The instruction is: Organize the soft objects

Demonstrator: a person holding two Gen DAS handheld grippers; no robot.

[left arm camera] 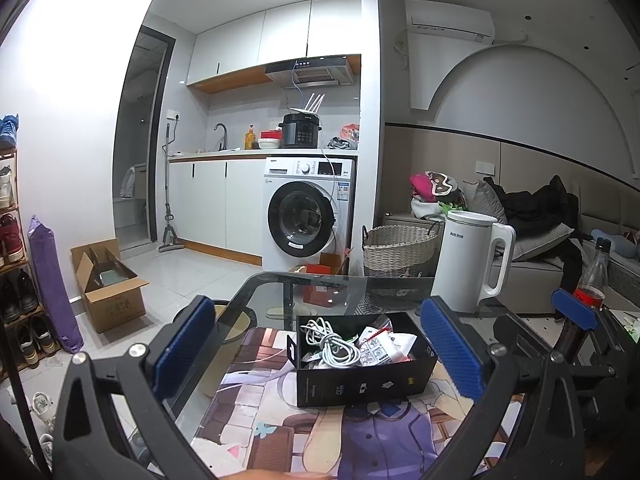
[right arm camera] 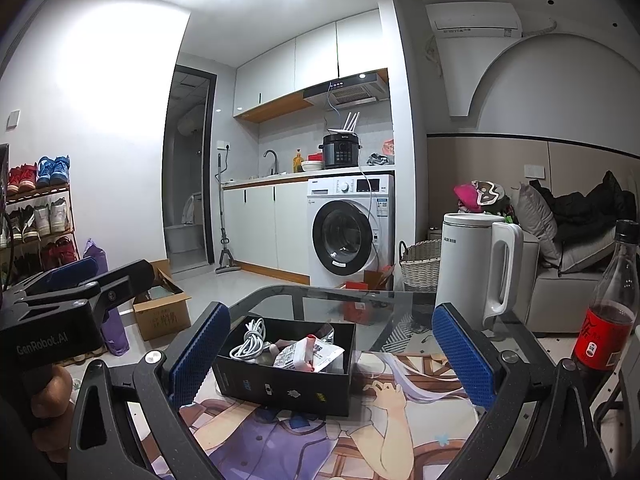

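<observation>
Here, ribbed blue fingers (left arm camera: 452,344) flank a rectangular black box (left arm camera: 362,376) holding coiled cable (left arm camera: 330,342).

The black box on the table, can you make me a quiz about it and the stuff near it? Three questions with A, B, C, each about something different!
1. Where is the coiled white cable?
A. inside the open black cardboard box
B. in the woven wicker basket
C. on the floor

2. What colour are the ribbed pads on the gripper fingers?
A. red
B. blue
C. green

3. How do the left gripper and right gripper stand?
A. both shut on the cable
B. one shut, one open
C. both open, holding nothing

Answers:
1 A, the cable lies among packets in the box.
2 B, both wrist views show blue pads.
3 C, each pair of fingers is spread wide with only the box beyond.
</observation>
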